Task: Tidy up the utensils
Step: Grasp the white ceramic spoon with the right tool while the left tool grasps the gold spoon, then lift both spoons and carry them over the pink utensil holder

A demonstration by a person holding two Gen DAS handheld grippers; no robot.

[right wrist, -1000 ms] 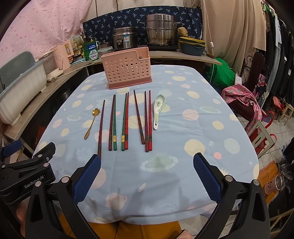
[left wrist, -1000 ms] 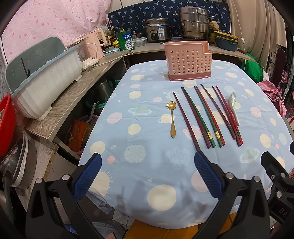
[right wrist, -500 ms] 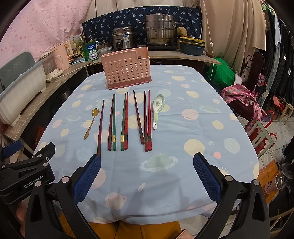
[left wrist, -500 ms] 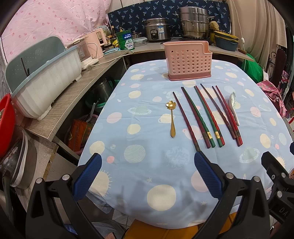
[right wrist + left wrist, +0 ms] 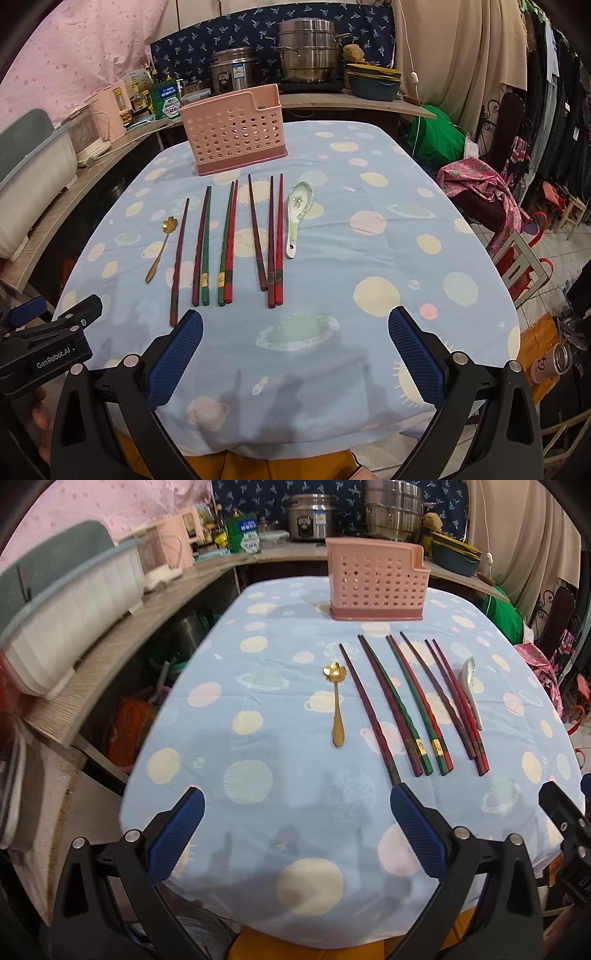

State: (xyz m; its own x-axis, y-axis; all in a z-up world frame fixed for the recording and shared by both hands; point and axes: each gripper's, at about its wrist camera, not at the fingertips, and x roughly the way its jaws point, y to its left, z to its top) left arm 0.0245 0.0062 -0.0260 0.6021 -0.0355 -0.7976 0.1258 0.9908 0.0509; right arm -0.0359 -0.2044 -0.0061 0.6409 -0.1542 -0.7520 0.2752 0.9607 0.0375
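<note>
A pink perforated utensil holder point(image 5: 376, 583) point(image 5: 236, 136) stands upright at the table's far end. In front of it lie, side by side, a gold flower-bowled spoon point(image 5: 338, 709) point(image 5: 160, 247), several red, dark red and green chopsticks point(image 5: 402, 705) point(image 5: 229, 243), and a white ceramic spoon point(image 5: 471, 686) point(image 5: 297, 210). My left gripper point(image 5: 295, 812) hovers open over the near table edge, its right finger just short of the leftmost chopstick's end. My right gripper point(image 5: 295, 332) is open too, short of the chopsticks' near ends. Both hold nothing.
The table wears a light blue spotted cloth point(image 5: 369, 258). A counter on the left carries a white dish rack point(image 5: 74, 602) and appliances; pots point(image 5: 306, 51) stand behind the holder. A chair with pink cloth point(image 5: 480, 184) stands to the right.
Both grippers stay open. The left view has shifted a little and blurs at its left side; in the right view the scene has slid slightly left.
</note>
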